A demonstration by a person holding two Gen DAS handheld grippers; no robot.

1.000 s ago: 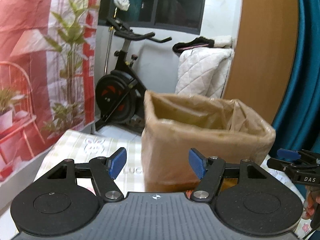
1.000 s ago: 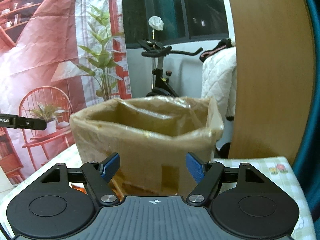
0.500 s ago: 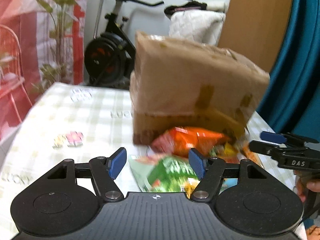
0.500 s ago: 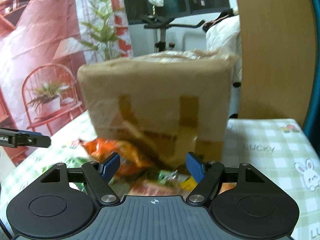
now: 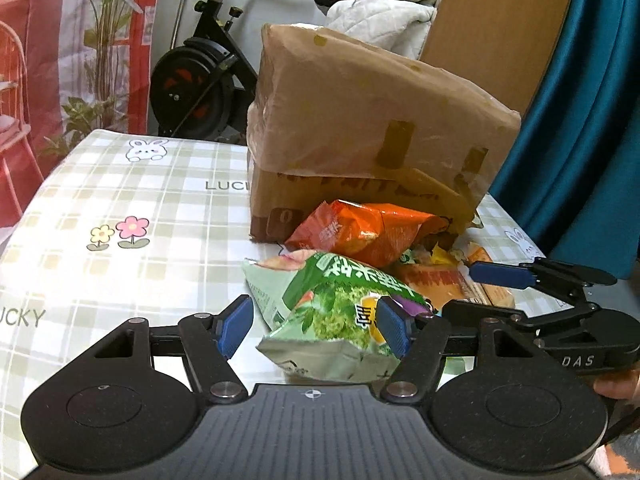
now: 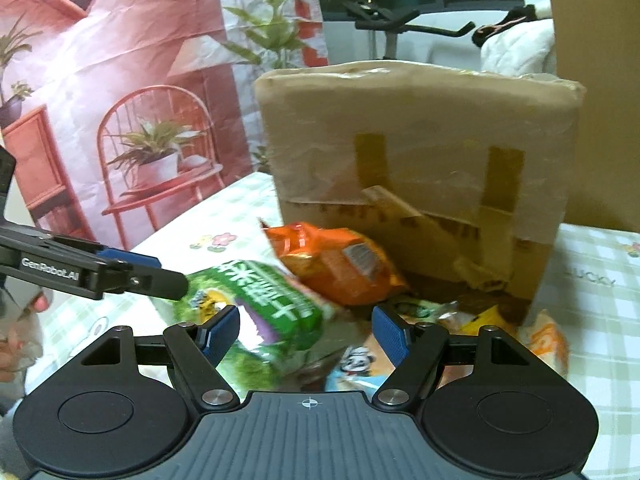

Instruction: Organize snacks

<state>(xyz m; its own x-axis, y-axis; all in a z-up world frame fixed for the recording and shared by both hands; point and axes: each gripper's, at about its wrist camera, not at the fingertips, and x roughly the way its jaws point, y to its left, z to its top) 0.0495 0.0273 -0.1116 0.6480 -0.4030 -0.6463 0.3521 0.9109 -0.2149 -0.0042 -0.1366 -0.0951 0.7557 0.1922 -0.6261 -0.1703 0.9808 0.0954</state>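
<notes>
A second ago both views looked into the open box (image 5: pixel 360 120); now they look down at the snacks spilled before it on the tabletop (image 5: pixel 120 200). The green bag (image 5: pixel 332 312) lies nearest, the orange bag (image 5: pixel 368 232) against the box. Left hand-held gripper (image 5: pixel 316 326) and right hand-held gripper (image 6: pixel 306 330) hang wide and empty, so sorting is yet to start

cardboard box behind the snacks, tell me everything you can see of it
The cardboard box is brown, wrapped in clear plastic film and patched with yellowish tape strips. It stands on the checked tablecloth, apparently upside down, its closed face up and tilted. Loose flaps show at its base. The orange snack bag lies against its lower front edge, with more snack packets spilling out beside it. Neither gripper touches it.
</notes>
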